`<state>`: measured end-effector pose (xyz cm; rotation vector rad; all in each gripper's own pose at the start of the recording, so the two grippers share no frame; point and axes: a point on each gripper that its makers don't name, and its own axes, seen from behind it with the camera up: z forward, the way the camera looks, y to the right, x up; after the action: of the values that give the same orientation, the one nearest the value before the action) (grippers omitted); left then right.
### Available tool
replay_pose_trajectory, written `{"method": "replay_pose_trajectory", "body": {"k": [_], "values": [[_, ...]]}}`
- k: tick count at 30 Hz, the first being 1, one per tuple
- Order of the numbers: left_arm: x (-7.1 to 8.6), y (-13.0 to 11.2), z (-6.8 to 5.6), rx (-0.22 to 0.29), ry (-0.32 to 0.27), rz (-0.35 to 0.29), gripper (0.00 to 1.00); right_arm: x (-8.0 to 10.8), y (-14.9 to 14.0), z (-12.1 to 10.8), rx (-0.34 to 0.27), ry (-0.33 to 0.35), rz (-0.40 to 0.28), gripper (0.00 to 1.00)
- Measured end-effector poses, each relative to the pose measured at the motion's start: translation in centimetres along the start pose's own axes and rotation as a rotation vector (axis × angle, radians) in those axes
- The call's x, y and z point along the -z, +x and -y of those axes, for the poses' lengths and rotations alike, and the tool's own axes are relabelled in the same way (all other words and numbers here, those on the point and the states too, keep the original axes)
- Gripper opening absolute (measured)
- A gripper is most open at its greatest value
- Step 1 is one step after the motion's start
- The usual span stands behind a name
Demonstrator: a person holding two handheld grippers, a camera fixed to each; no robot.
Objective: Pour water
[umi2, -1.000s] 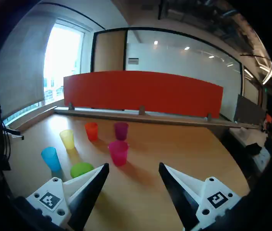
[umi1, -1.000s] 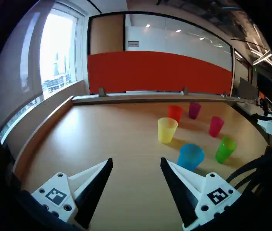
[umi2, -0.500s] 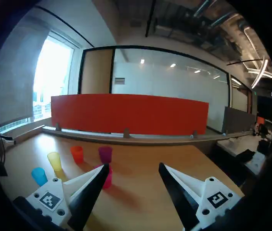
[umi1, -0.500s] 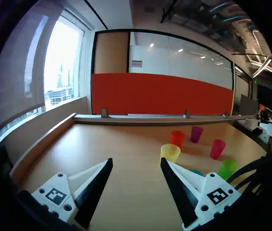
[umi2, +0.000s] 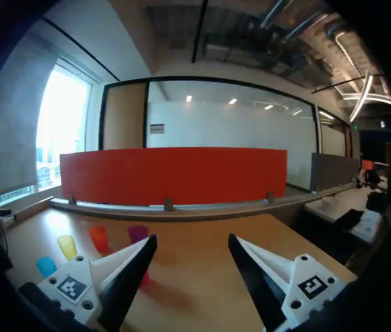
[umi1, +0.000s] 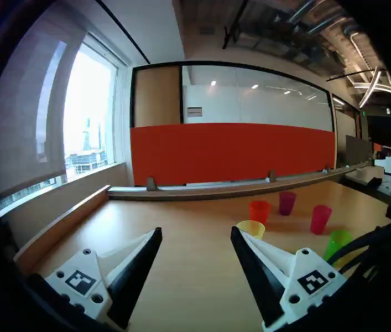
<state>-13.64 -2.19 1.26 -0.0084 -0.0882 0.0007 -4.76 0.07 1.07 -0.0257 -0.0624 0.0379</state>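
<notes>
Yellow cup point(umi1: 251, 228) stands just beyond the right fingertip of my left gripper point(umi1: 195, 229), orange cup point(umi1: 259, 211) behind it; blue cup point(umi2: 46, 266) sits left of my right gripper point(umi2: 192, 238); both pairs of jaws gape wide, holding nothing.

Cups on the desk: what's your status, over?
Left gripper open, empty. Right gripper open, empty. Yellow cup, orange cup, purple cup upright on wooden desk, untouched. Nothing seen blocking the way to them.
</notes>
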Motion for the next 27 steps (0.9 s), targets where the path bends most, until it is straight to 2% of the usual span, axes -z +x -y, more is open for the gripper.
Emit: {"method": "replay_pose_trajectory", "body": {"k": [3,6,9,18,23,27], "values": [[-0.3,-0.5,0.4,0.006,0.016,-0.010,0.92,-0.3,-0.2,-0.4,-0.014,-0.011,0.010,1.00],[-0.5,-0.6,0.5,0.014,0.040,-0.033,0.92,-0.6,-0.5,-0.8,0.004,-0.019,0.019,1.00],[-0.7,-0.9,0.1,0.017,0.046,-0.060,0.92,-0.9,-0.9,-1.5,0.022,-0.043,0.028,1.00],[-1.3,-2.9,-1.1,0.001,0.065,-0.083,0.92,-0.9,-1.5,-4.0,-0.002,-0.114,0.031,1.00],[-1.2,-4.0,-1.3,0.004,0.079,-0.082,0.92,-0.6,-1.4,-4.3,0.025,-0.125,0.031,1.00],[-1.0,-4.2,-1.4,0.025,0.089,-0.103,0.92,-0.5,-1.3,-4.3,0.034,-0.131,0.028,1.00]]}}
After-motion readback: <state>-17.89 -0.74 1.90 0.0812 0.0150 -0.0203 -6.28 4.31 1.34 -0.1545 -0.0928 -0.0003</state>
